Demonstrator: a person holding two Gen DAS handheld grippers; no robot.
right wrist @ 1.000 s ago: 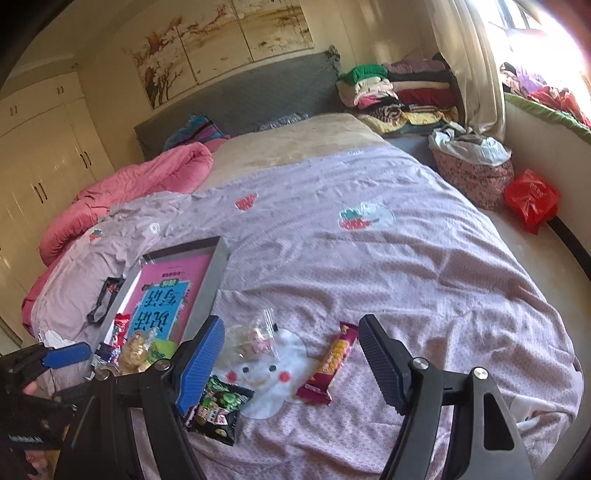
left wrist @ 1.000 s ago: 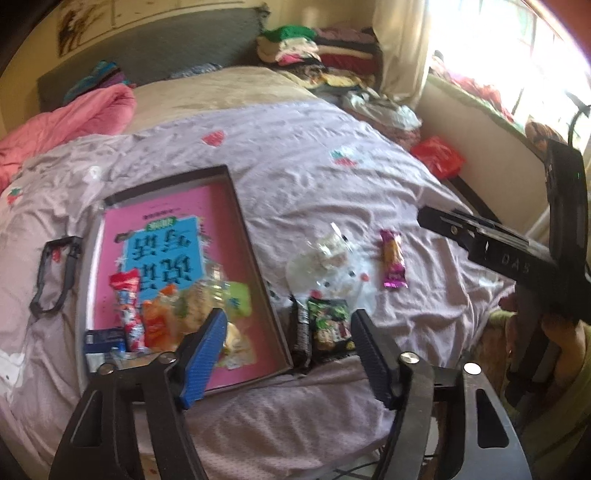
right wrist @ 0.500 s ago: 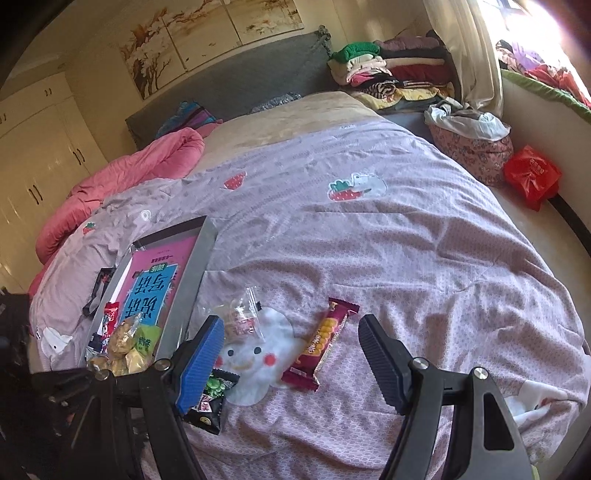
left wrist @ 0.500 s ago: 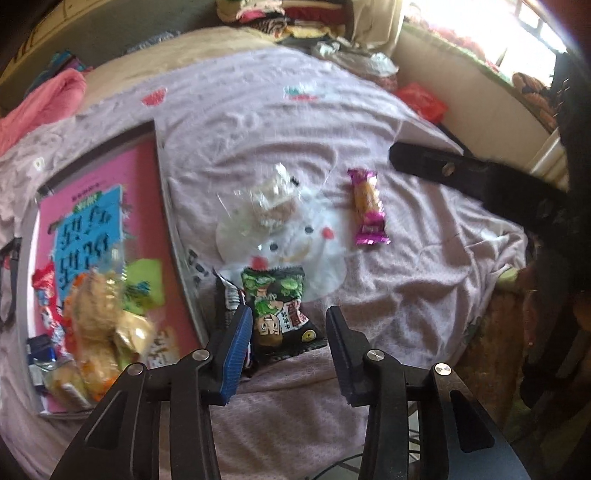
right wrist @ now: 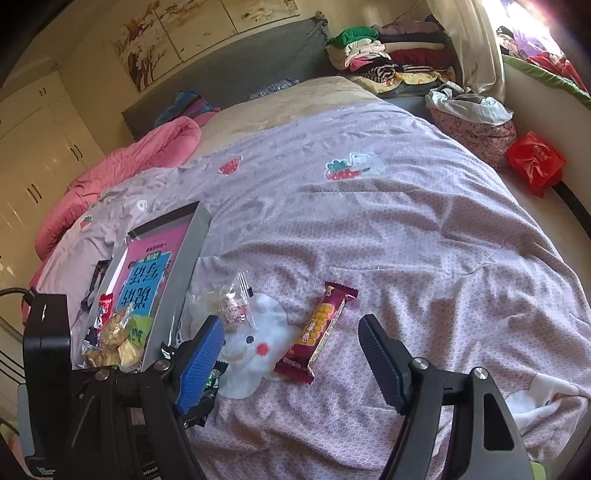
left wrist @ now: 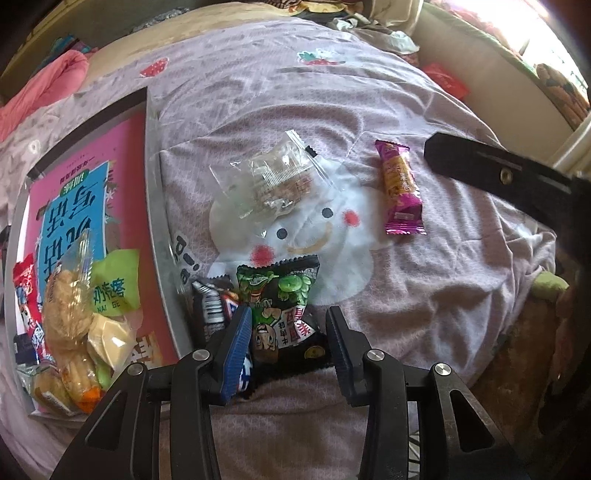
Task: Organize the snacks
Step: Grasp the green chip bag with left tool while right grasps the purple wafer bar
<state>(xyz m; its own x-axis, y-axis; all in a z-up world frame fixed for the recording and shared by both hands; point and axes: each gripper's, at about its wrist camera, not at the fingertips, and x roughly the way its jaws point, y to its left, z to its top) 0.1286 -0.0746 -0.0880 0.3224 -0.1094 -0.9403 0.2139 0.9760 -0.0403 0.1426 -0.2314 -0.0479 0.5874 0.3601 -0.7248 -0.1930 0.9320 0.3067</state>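
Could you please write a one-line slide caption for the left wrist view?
Open left gripper straddles a green pea snack packet on the bedspread, beside the snack-filled tray.

Bright daylight from blown-out window (right wrist: 554, 22) upper right, sharp focus, fisheye-bent dark corners

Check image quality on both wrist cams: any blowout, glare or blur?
Left wrist: window at top right blown out, clear snack bag glinting, foreground sharp. Right wrist: top-right corner by the curtain overexposed, bedspread evenly lit, strong fisheye curvature, no blur.
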